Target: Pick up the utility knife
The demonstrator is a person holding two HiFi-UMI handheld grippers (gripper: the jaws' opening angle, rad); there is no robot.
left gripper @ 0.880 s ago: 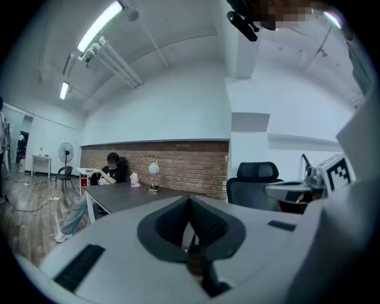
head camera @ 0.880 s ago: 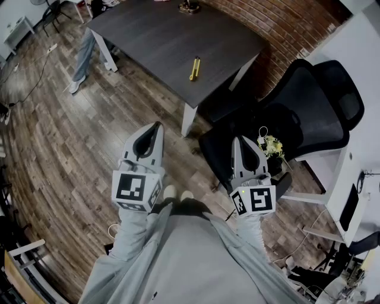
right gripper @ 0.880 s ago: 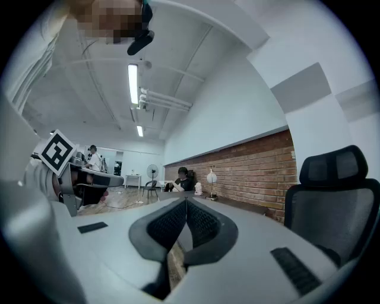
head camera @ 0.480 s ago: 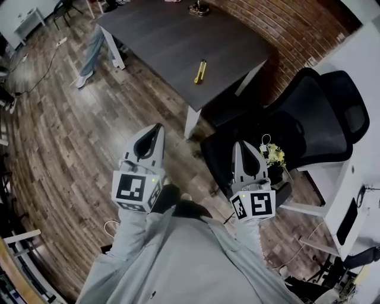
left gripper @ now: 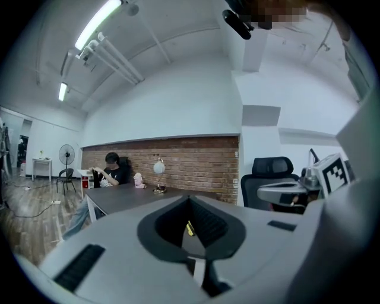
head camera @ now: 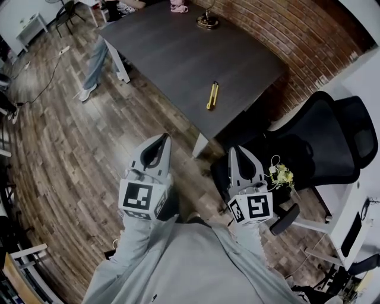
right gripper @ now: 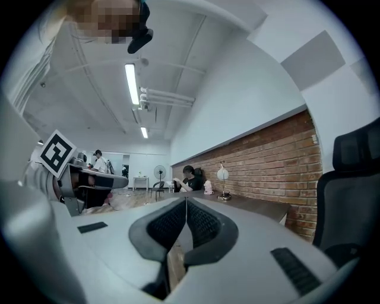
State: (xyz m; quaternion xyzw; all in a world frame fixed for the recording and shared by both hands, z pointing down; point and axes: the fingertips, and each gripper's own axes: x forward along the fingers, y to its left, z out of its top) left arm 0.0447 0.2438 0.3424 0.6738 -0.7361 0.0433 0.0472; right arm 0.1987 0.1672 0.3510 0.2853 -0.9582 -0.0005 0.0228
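The yellow utility knife (head camera: pixel 212 96) lies on the dark grey table (head camera: pixel 160 53), near its right front corner. Both grippers are held out over the wooden floor, short of the table and well apart from the knife. My left gripper (head camera: pixel 165 138) is shut with nothing in it. My right gripper (head camera: pixel 233 149) is also shut and empty. In the left gripper view the jaws (left gripper: pixel 189 198) meet at the tips, and the knife (left gripper: pixel 189 228) shows as a small yellow sliver through the hole behind them. The right gripper (right gripper: pixel 186 199) points along the table toward the brick wall.
A black office chair (head camera: pixel 320 136) stands right of the table corner, close to my right gripper. A brass lamp (head camera: pixel 207 21) and a pink object (head camera: pixel 177 6) sit at the table's far end, where a person (left gripper: pixel 111 169) is seated. A white desk (head camera: pixel 356 196) is at right.
The table and the knife have come nearer and sit lower in the head view. Both grippers stay shut and level in front of the body.
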